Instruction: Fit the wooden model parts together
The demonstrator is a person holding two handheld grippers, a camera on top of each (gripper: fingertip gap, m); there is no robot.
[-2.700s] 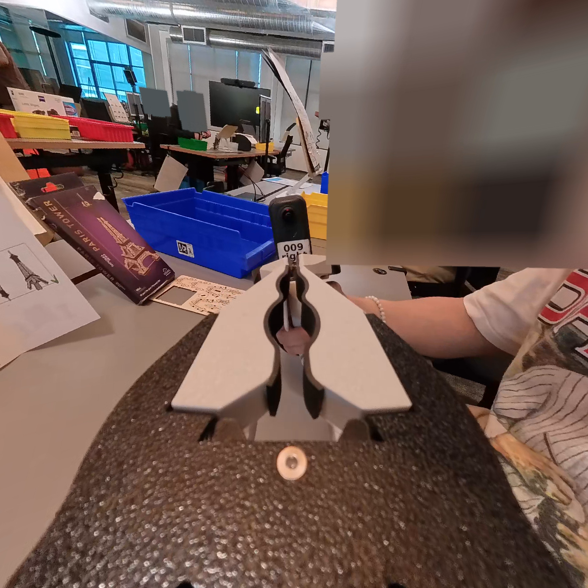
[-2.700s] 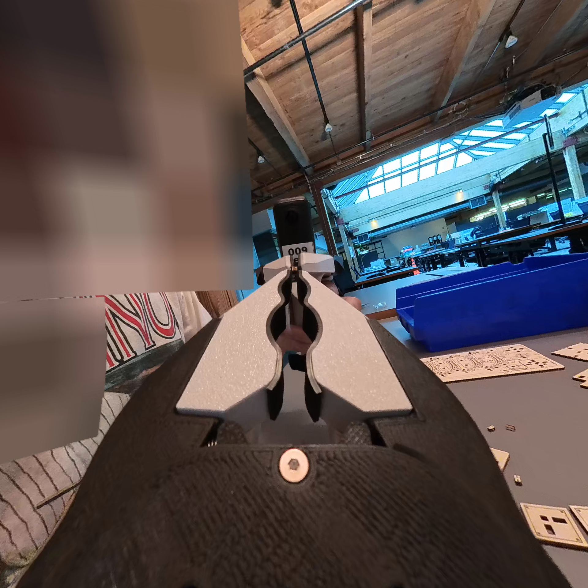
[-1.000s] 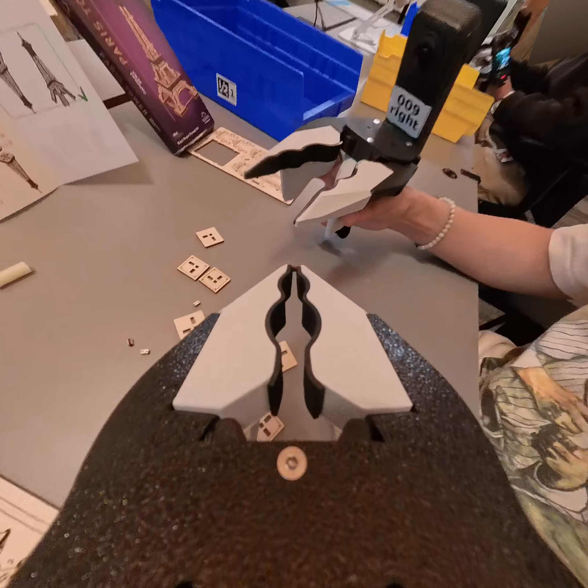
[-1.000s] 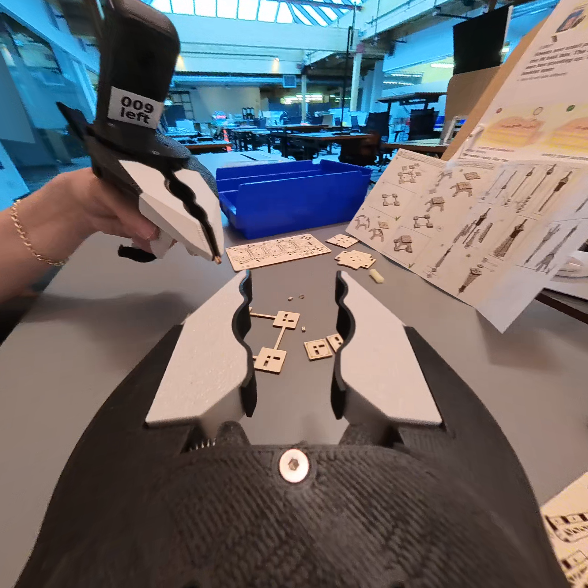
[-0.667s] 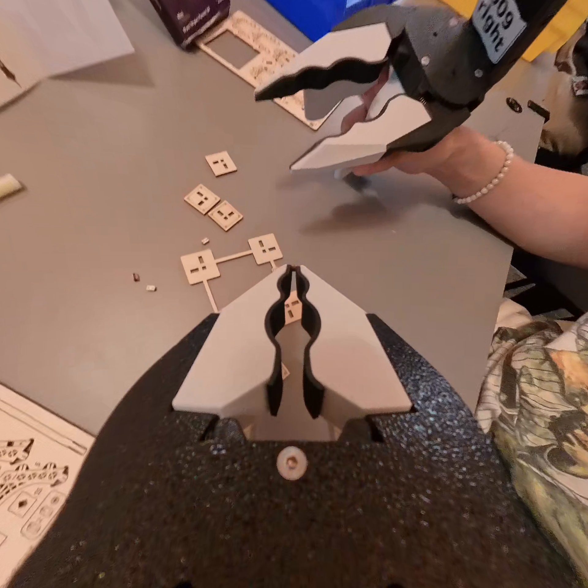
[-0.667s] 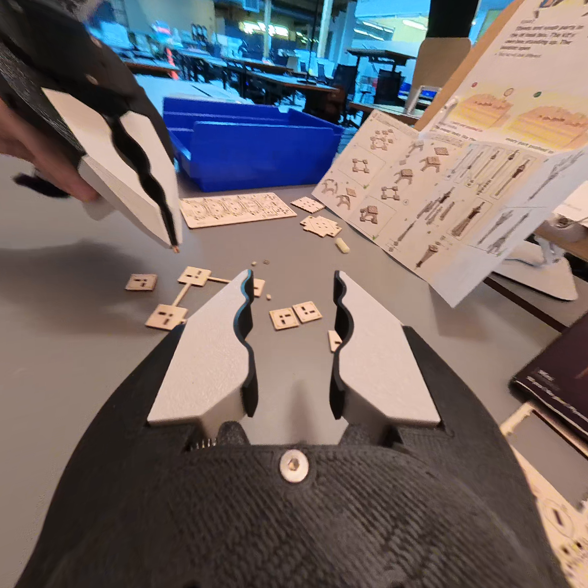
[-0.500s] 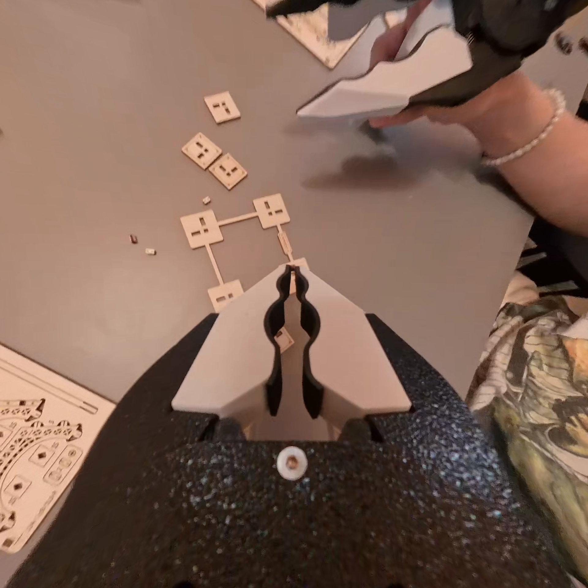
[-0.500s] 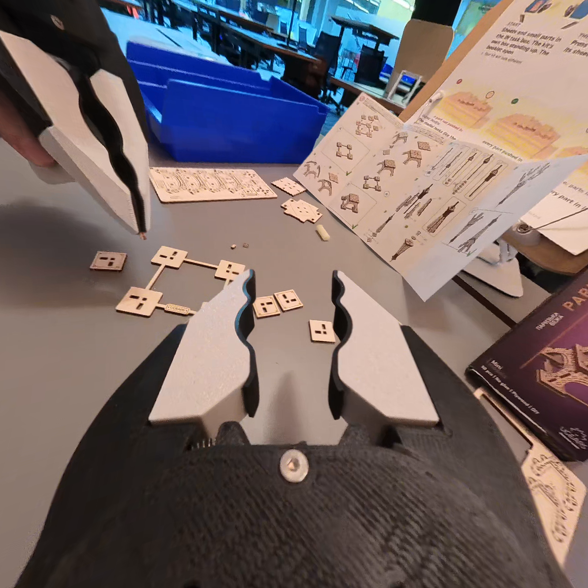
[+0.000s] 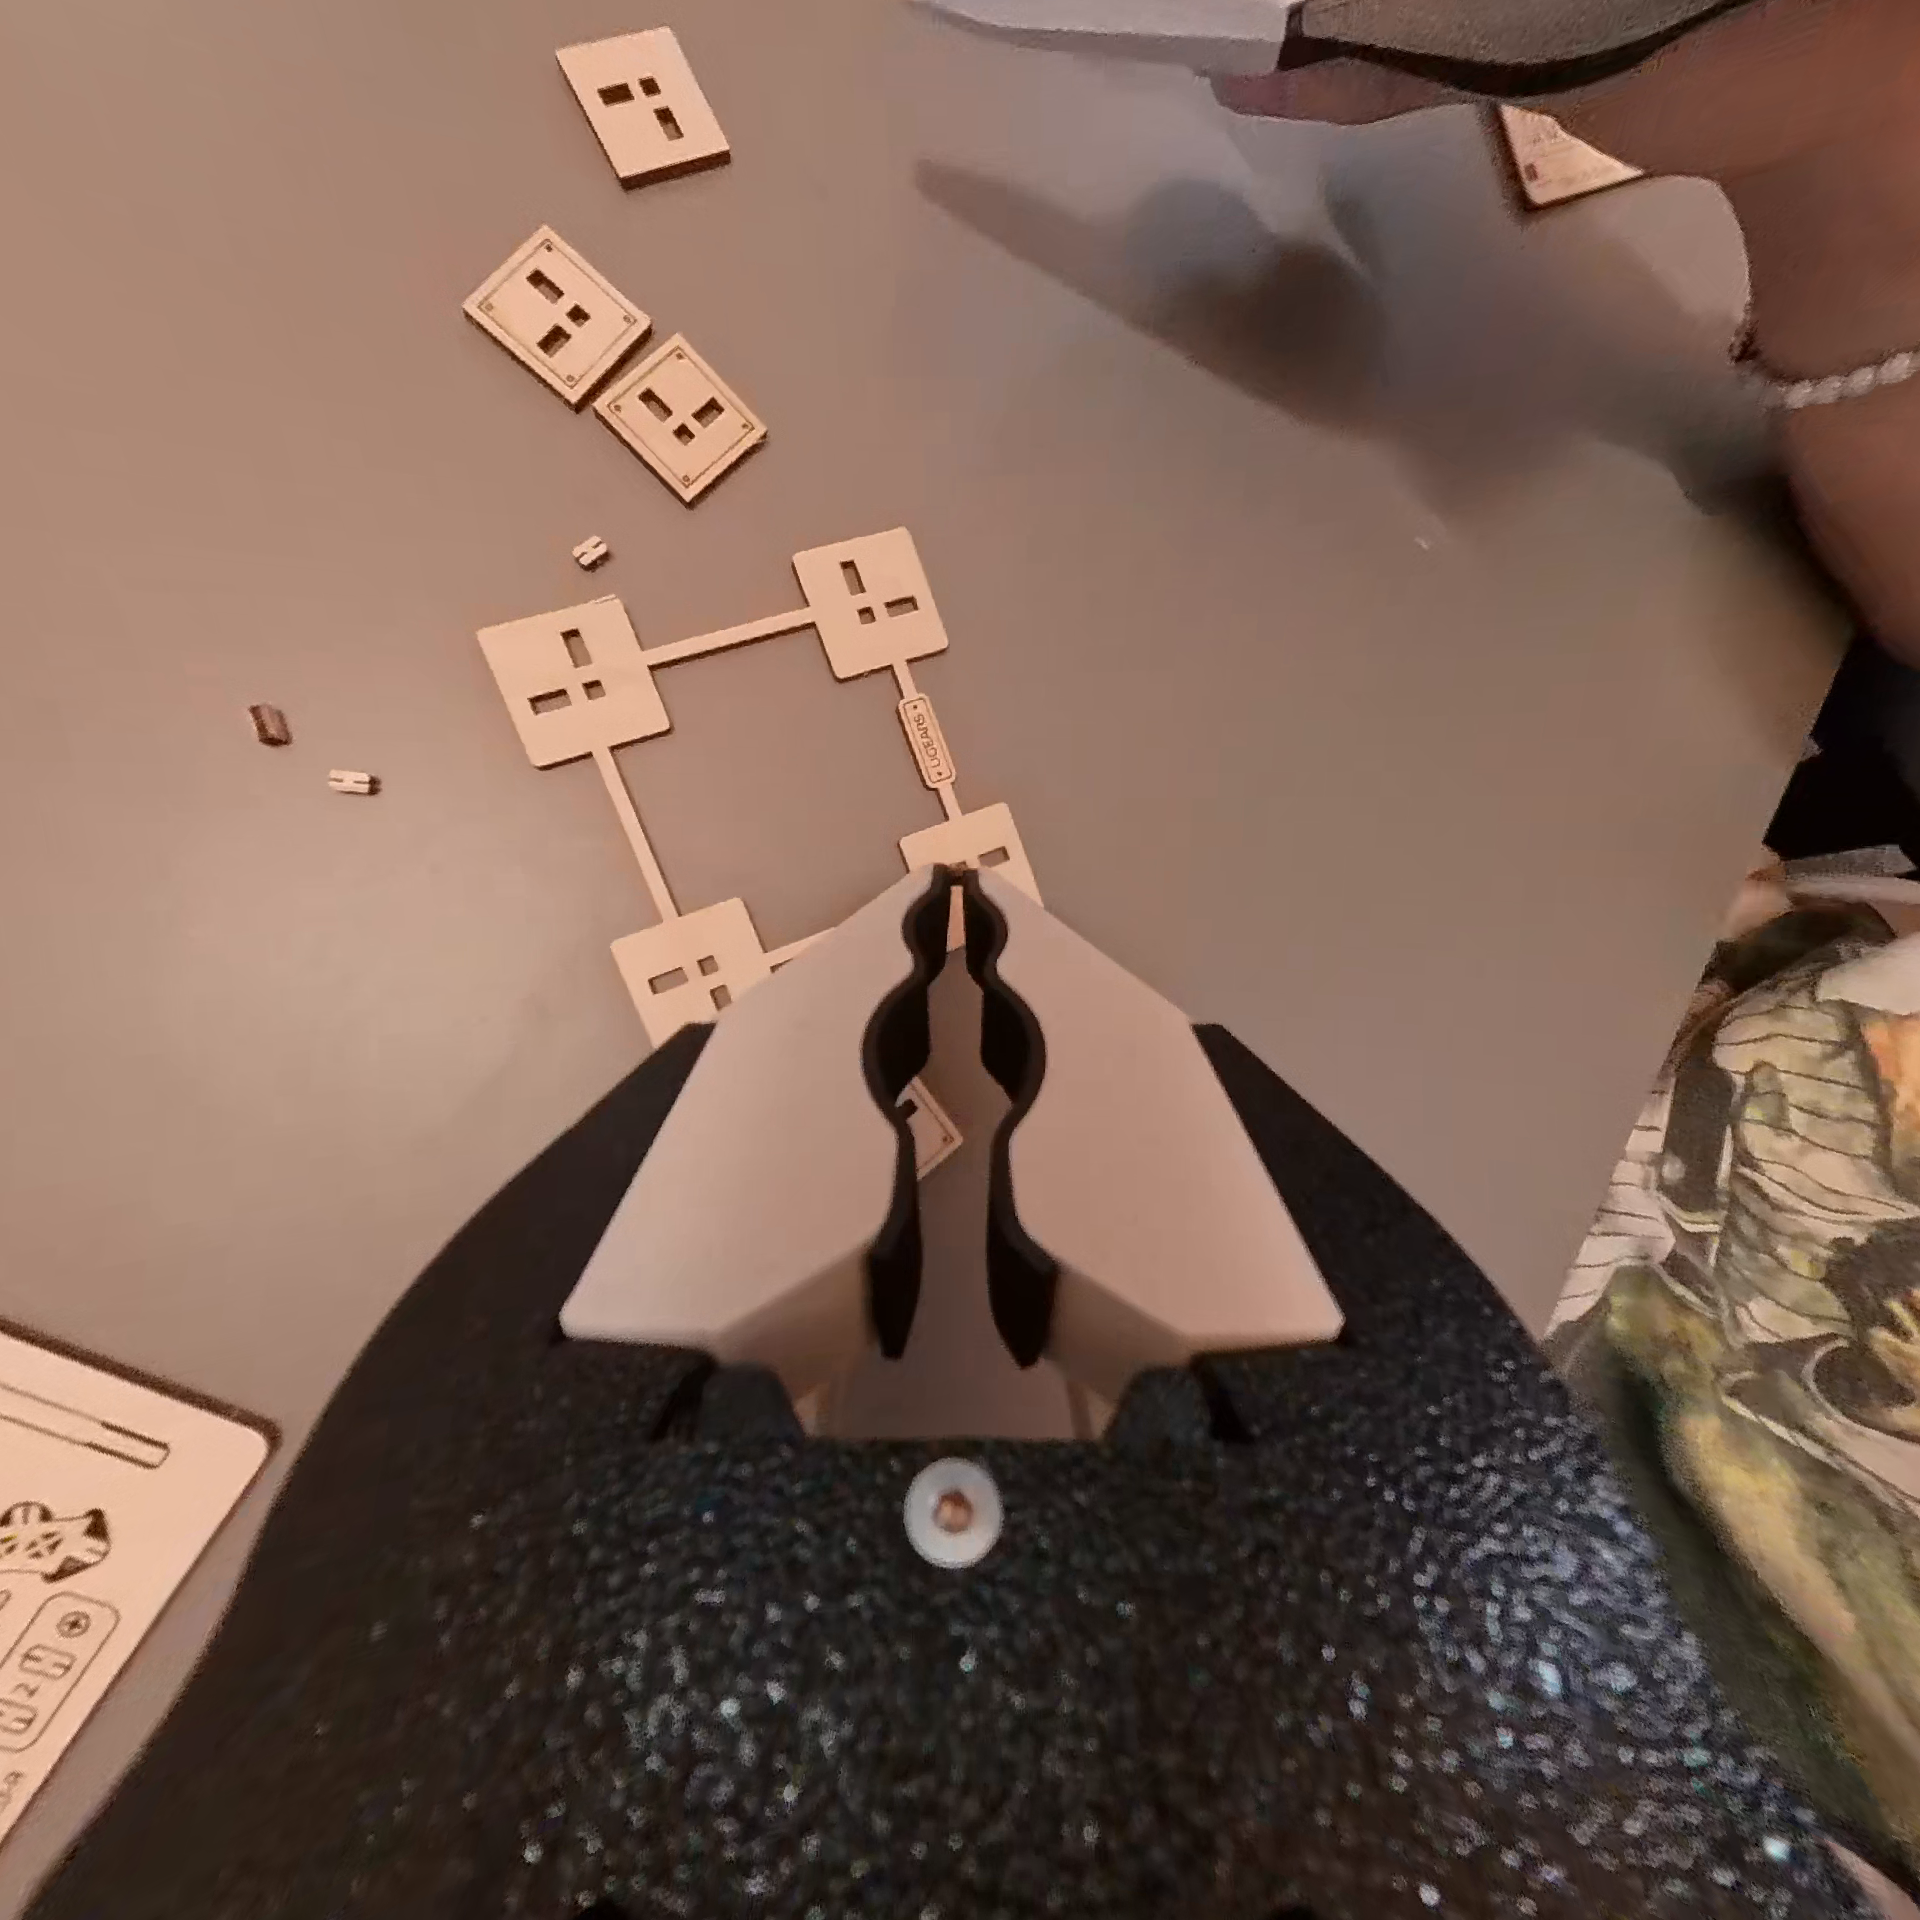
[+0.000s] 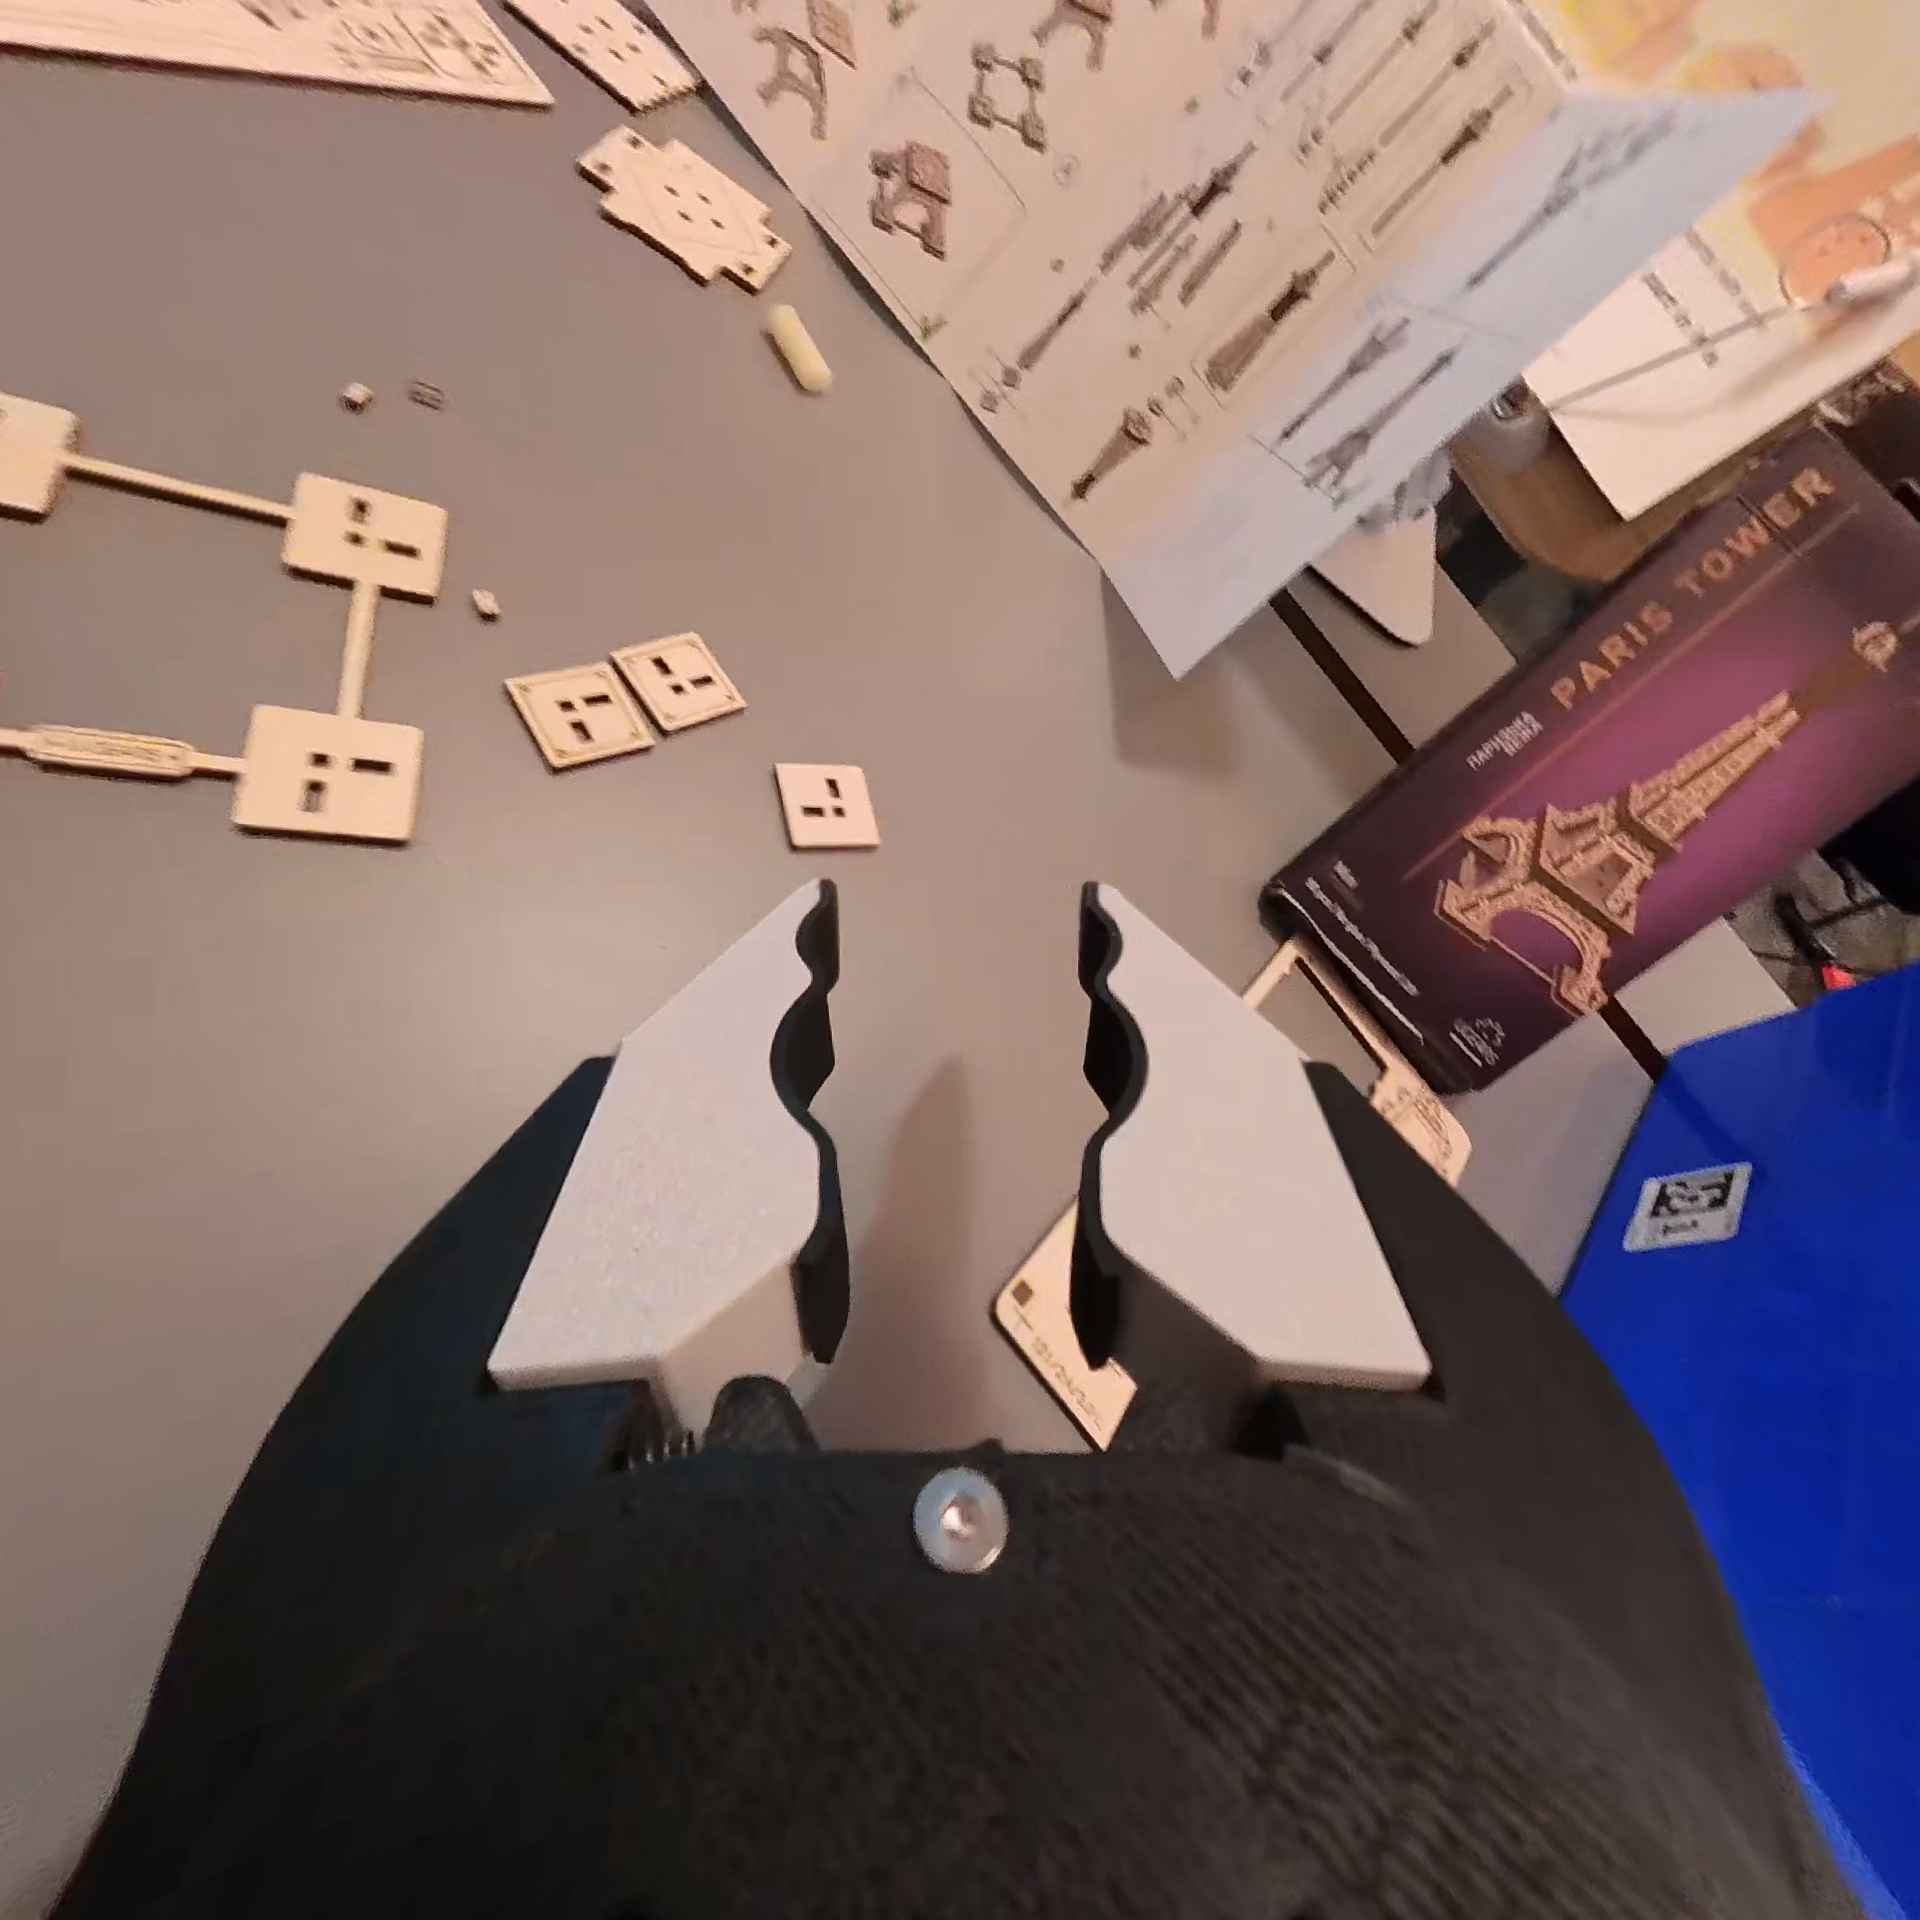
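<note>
Both grippers have tipped down toward the grey table (image 9: 1299, 727) since a moment ago, and the room behind has gone from view. The left gripper (image 9: 954, 875) now points almost straight down, its tips pressed together over one corner square of the wooden frame (image 9: 727, 665); a tiny brown bit seems to sit between the tips, but I cannot tell what it is. The right gripper (image 10: 956, 888) hangs tilted above the table with its jaws wide apart and nothing in them. A single small wooden square (image 10: 826, 805) lies just ahead of it at 12 o'clock, and two more squares (image 10: 623, 701) lie touching at 11 o'clock. At 4 o'clock is a blue bin (image 10: 1766, 1299); I cannot see inside it. The purple box (image 10: 1621, 779) leans at 2 o'clock.
</note>
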